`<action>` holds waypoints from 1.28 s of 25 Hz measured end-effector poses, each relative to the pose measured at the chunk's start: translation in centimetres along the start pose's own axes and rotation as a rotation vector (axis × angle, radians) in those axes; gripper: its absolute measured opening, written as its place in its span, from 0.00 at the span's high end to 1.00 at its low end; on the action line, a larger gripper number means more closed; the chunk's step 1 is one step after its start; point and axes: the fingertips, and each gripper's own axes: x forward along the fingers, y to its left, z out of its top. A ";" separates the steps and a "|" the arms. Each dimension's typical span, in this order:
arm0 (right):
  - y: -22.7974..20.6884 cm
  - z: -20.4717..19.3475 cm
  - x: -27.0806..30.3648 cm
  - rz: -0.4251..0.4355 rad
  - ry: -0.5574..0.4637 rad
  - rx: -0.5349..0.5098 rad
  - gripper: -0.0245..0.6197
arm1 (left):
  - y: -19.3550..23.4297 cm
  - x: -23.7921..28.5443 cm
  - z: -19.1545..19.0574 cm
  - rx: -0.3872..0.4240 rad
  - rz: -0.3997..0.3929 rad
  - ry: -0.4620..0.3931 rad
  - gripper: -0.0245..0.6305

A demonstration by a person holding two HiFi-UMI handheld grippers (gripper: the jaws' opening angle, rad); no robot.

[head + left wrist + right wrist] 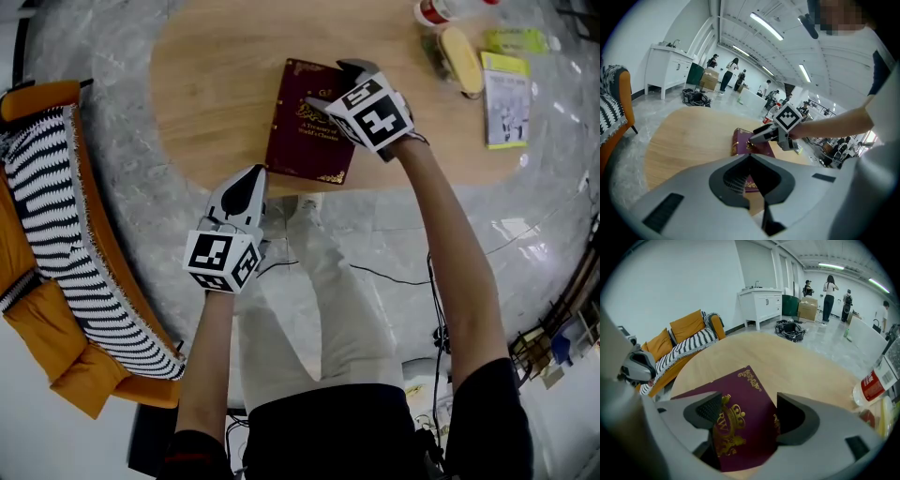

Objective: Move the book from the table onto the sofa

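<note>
At the left edge of the head view, the orange upholstered sofa [45, 339] carries a black-and-white striped throw [56, 225]; the frame cuts off both. The left gripper [247, 183] hangs over the near rim of the round light-wood table [216, 84], just short of the book. Its jaws are clenched tip to tip, with nothing between them. In the left gripper view, the joined jaws hide the near part of the book. The maroon hardcover book with gold lettering [302, 141] lies flat on the table near its front edge, well apart from the sofa. The right gripper [330, 84] points down at the book's upper right part and covers that corner in the head view. Its jaws are spread wide and grip nothing. In the right gripper view, the gold crest on the cover shows between them. Whether the jaw tips touch the cover cannot be determined. Farther right on the table stand a white bottle with a red label [436, 11], cut off by the top edge, a yellow oblong object [461, 58] of unclear kind, and a yellow-edged booklet [506, 98].
</note>
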 end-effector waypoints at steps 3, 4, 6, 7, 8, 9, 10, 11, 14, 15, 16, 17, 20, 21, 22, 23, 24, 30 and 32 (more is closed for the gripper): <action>0.6 -0.1 0.1 0.005 0.005 -0.004 0.39 | 0.1 -0.1 -0.5 -0.006 -0.005 0.007 0.94; 0.9 -0.2 0.1 0.007 0.007 -0.006 0.39 | 0.1 -0.2 -0.7 -0.011 -0.007 0.010 0.94; 1.7 -0.3 0.2 0.013 0.011 -0.011 0.39 | 0.2 -0.5 -1.3 -0.020 -0.011 0.018 0.94; 2.1 -0.3 0.2 0.015 0.012 -0.014 0.39 | 0.3 -0.6 -1.6 -0.024 -0.012 0.024 0.94; 2.5 -0.4 0.3 0.016 0.012 -0.019 0.39 | 0.4 -0.8 -2.0 -0.028 -0.015 0.033 0.94; 3.0 -0.5 0.3 0.015 0.011 -0.023 0.39 | 0.5 -1.0 -2.4 -0.031 -0.019 0.044 0.94; 3.5 -0.6 0.4 0.013 0.011 -0.027 0.39 | 0.6 -1.2 -2.9 -0.033 -0.025 0.058 0.94; 4.0 -0.7 0.4 0.013 0.012 -0.028 0.39 | 0.6 -1.5 -3.4 -0.031 -0.030 0.072 0.94; 5.8 -1.0 0.5 0.022 0.019 -0.031 0.39 | 0.9 -2.3 -4.5 -0.024 -0.044 0.100 0.94; 6.3 -1.1 0.6 0.025 0.020 -0.033 0.39 | 1.0 -2.6 -4.7 -0.024 -0.046 0.106 0.94; 6.8 -1.2 0.6 0.028 0.021 -0.033 0.39 | 1.2 -2.9 -5.0 -0.024 -0.046 0.112 0.94; 7.3 -1.3 0.6 0.031 0.021 -0.034 0.39 | 1.3 -3.1 -5.2 -0.019 -0.043 0.117 0.94; 8.8 -1.6 0.8 0.032 0.017 -0.043 0.39 | 1.7 -3.8 -6.1 -0.009 -0.037 0.134 0.94; 9.3 -1.6 0.8 0.032 0.017 -0.045 0.39 | 1.8 -4.1 -6.5 -0.010 -0.035 0.145 0.94; 9.8 -1.7 0.8 0.032 0.018 -0.047 0.39 | 1.9 -4.2 -7.0 -0.009 -0.030 0.160 0.94; 10.2 -1.8 0.9 0.033 0.019 -0.048 0.39 | 2.0 -4.4 -7.4 -0.004 -0.025 0.177 0.94; 10.6 -1.9 0.9 0.035 0.020 -0.050 0.39 | 2.1 -4.6 -7.8 0.003 -0.021 0.191 0.94; 12.9 -2.4 1.1 0.046 0.028 -0.067 0.39 | 2.9 -5.8 -9.9 -0.028 -0.017 0.231 0.94; 13.7 -2.6 1.1 0.052 0.034 -0.083 0.39 | 3.0 -6.2 -10.3 -0.034 -0.016 0.229 0.94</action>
